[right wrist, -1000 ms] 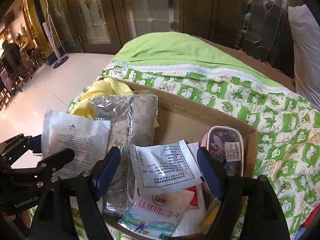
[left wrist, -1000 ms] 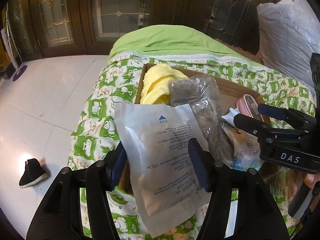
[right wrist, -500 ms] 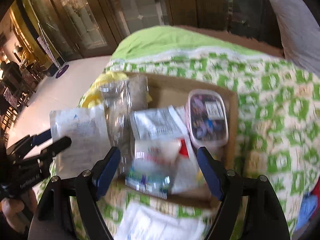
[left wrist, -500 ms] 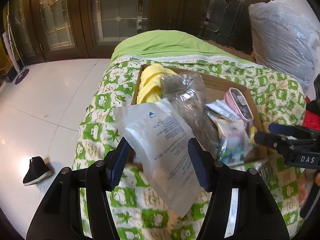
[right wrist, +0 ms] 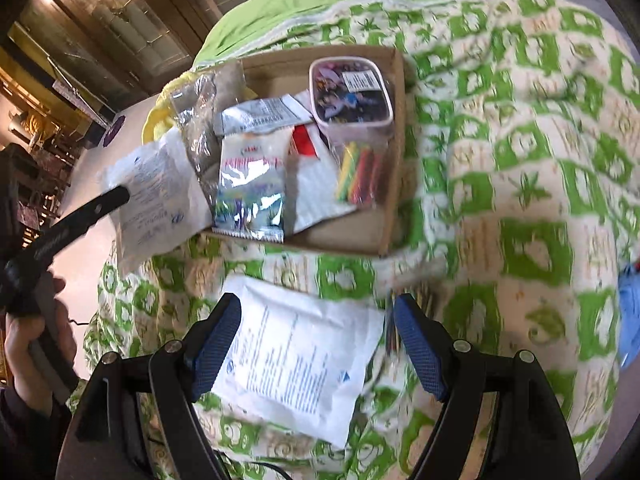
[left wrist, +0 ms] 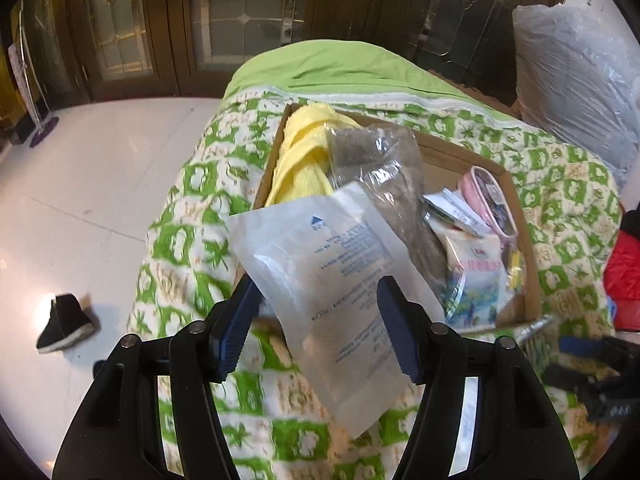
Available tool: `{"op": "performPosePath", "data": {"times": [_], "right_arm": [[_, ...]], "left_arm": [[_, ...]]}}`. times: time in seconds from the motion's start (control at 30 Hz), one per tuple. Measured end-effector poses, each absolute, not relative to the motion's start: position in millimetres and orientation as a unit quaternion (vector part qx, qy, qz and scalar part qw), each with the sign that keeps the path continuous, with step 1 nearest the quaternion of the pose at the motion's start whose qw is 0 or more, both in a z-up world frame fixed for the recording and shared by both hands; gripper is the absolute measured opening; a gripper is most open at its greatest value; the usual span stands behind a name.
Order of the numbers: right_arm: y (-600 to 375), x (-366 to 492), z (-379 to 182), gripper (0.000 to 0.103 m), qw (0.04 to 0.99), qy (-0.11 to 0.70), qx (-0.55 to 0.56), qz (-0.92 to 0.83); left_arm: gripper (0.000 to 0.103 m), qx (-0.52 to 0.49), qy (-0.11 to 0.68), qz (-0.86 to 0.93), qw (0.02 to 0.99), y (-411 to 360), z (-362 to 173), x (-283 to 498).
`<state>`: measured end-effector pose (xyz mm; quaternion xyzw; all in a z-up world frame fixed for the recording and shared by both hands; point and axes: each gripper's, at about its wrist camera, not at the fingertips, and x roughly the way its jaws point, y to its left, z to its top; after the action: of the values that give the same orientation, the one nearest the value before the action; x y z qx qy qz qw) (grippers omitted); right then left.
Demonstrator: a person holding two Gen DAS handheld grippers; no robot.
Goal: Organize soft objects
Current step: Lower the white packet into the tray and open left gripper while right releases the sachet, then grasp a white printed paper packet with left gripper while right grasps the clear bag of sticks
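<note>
A cardboard box on the green-and-white quilt holds a yellow towel, a clear bag of grey cloth, snack packets and a pink case. A white printed pouch stands between the blue pads of my left gripper, over the box's near left edge; the jaws look wide, and whether they pinch it is unclear. My right gripper is open above a second white pouch lying flat on the quilt in front of the box.
The quilt covers a bed with a green sheet at the far end. A plastic-wrapped bundle sits at the right. White tiled floor with a black shoe lies left. Something red is at the right edge.
My right gripper has pulled back from over the box and now hangs over the pouch on the quilt. My left gripper has drawn back slightly, the white pouch still between its fingers.
</note>
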<state>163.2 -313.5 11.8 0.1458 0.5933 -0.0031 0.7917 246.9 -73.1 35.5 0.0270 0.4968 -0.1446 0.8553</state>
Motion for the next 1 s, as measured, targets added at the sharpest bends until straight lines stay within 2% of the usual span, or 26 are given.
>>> {"op": "performPosePath", "data": {"times": [0.07,0.23,0.27,0.3,0.37,0.6,0.67,0.77,0.83,0.9,1.0], "right_arm": [[-314,161,10,0.079,0.79,0.596,0.148,-0.001],[-314,165,3,0.079,0.781,0.61,0.137,-0.006],[-315,164,1,0.079,0.778,0.613,0.133,-0.01],[-316,164,-1,0.079,0.773,0.621,0.127,-0.015],[-319,164,-4,0.079,0.766,0.631,0.124,-0.019],[-325,167,-17,0.077,0.748,0.652,0.119,-0.034],[-330,171,-27,0.071,0.742,0.658,0.125,-0.042],[-342,174,-41,0.051,0.735,0.664,0.122,-0.064],[-351,176,-47,0.028,0.733,0.666,0.114,-0.078],[-356,177,-52,0.022,0.732,0.668,0.111,-0.079],[-351,176,-55,0.022,0.736,0.667,0.083,-0.08]], "left_arm": [[0.045,0.044,0.491,-0.14,0.859,-79,36,254],[0.045,0.081,0.477,-0.139,0.864,-92,39,273],[0.05,0.08,0.48,-0.138,0.862,-92,40,278],[0.065,0.078,0.485,-0.137,0.86,-91,41,282],[0.079,0.072,0.487,-0.133,0.86,-86,44,286],[0.079,0.036,0.487,-0.133,0.862,-64,57,279],[0.079,0.022,0.485,-0.146,0.862,-60,63,269],[0.079,0.014,0.479,-0.175,0.86,-63,69,241],[0.079,0.012,0.483,-0.198,0.853,-69,67,223],[0.079,0.014,0.496,-0.223,0.839,-81,59,201],[0.079,0.02,0.525,-0.254,0.812,-102,35,174]]}}
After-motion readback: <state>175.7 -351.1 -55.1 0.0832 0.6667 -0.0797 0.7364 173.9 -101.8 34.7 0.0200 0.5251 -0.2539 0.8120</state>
